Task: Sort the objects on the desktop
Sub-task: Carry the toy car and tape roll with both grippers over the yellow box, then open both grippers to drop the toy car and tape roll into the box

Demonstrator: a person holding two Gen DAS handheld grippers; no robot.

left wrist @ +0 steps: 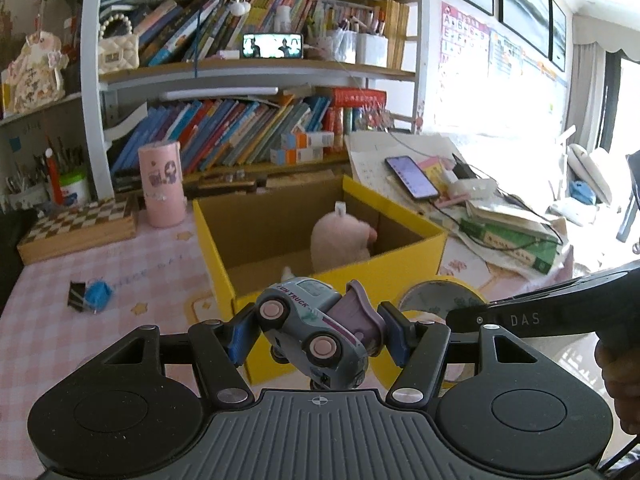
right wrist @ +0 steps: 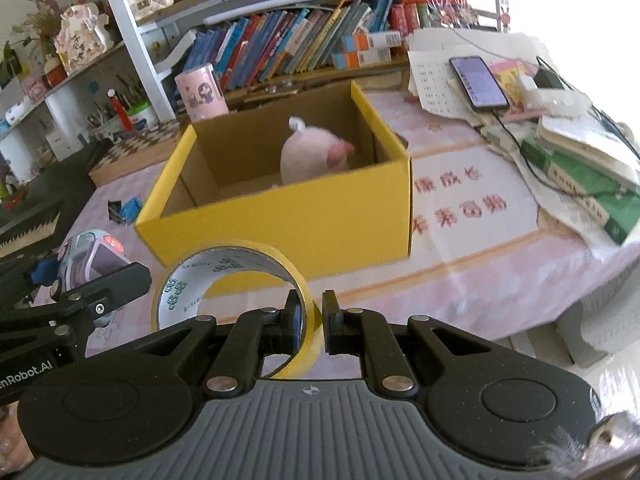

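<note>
My left gripper (left wrist: 318, 334) is shut on a grey and lilac toy truck (left wrist: 316, 320) and holds it tilted in front of the near wall of an open yellow cardboard box (left wrist: 404, 268). A pink plush toy (left wrist: 340, 240) sits inside the box. My right gripper (right wrist: 311, 322) is shut on the rim of a yellow tape roll (right wrist: 224, 280) and holds it before the box's (right wrist: 280, 224) front wall. The truck (right wrist: 94, 256) and the left gripper show at the left of the right wrist view. The tape roll (left wrist: 438, 298) shows right of the truck.
A blue binder clip (left wrist: 90, 296) lies on the pink checked tablecloth left of the box. A pink cylinder (left wrist: 162, 184) and a chessboard box (left wrist: 78, 228) stand behind. A phone (left wrist: 412, 178), books and cables lie at the right. Bookshelves stand behind.
</note>
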